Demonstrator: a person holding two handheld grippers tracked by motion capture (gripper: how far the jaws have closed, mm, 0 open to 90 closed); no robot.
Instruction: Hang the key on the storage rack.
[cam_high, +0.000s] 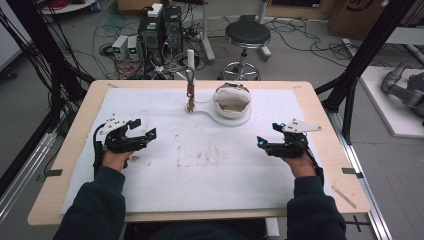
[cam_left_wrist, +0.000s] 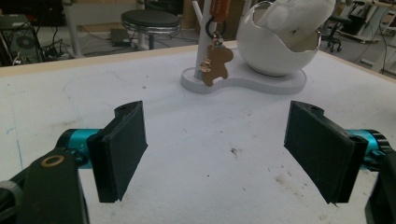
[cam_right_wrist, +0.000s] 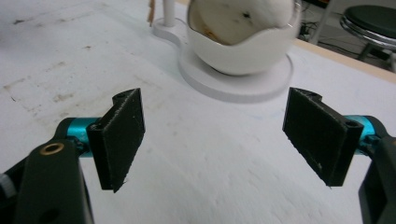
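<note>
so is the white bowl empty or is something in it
Not empty: the white bowl holds a crumpled white cloth that bulges above its rim. What lies under the cloth cannot be told.

Upper part of the white post (cam_right_wrist: 167, 11) and bowl's (cam_right_wrist: 243, 51) blurred top.

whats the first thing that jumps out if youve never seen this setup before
Probably the white egg-shaped bowl with a jagged cut rim, on a white base at the far middle of the table, with pale cloth stuffed inside. Just left of it a post rises from the same base, and a bear-shaped keychain hangs from it. Nearer the person, the left gripper and right gripper sit wide apart, jaws open and empty.
</note>
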